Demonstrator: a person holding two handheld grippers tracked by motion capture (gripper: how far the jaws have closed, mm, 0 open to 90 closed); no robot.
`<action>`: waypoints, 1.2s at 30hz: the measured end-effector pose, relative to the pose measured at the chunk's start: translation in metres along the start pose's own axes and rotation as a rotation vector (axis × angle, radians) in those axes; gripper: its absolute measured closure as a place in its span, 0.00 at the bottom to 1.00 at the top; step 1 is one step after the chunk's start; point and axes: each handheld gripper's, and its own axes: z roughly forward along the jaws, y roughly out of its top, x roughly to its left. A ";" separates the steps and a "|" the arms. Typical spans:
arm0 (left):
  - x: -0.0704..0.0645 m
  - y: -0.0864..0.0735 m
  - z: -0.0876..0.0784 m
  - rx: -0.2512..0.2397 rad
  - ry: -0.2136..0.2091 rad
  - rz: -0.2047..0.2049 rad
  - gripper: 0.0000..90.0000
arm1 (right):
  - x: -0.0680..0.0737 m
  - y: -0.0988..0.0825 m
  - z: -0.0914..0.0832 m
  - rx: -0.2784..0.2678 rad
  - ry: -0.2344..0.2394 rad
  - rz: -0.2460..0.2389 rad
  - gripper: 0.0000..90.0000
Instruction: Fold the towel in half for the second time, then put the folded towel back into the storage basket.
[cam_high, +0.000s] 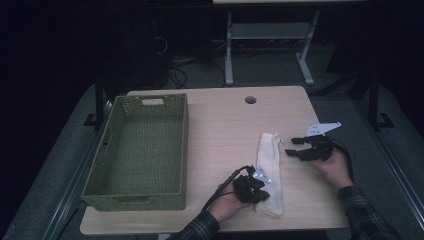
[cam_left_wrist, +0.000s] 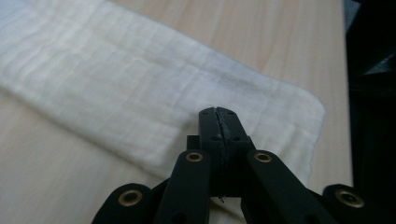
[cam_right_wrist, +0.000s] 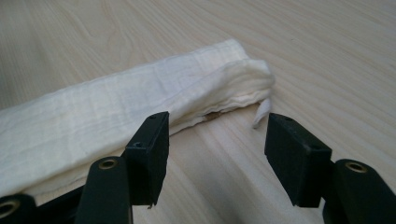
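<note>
Two large items on table (cam_high: 220, 115): green basket (cam_high: 140, 150) at frame left, apparently the receiving bin; folded white cloth (cam_high: 270, 165) lower centre. Left gripper (cam_high: 252, 189) clenched on nothing, resting over cloth's near end. Right gripper (cam_high: 295, 147) released, facing far end, seemingly ready to pinch.

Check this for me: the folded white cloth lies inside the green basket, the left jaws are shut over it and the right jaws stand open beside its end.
One thing is wrong: the cloth lies on the bare table, to the right of the green basket, as the high view shows. The rest stands: the left gripper has its jaws shut over the cloth, and the right gripper is open beside its end.
</note>
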 end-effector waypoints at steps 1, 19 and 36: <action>0.000 0.001 0.000 0.004 -0.005 0.007 0.97 | 0.000 0.000 0.000 0.000 0.000 0.002 0.44; 0.031 0.022 0.003 -0.007 -0.020 0.192 0.38 | -0.001 -0.001 -0.001 0.002 -0.005 0.013 0.44; 0.029 0.019 0.010 0.019 0.017 0.208 0.59 | -0.002 -0.001 -0.002 -0.005 -0.006 0.005 0.44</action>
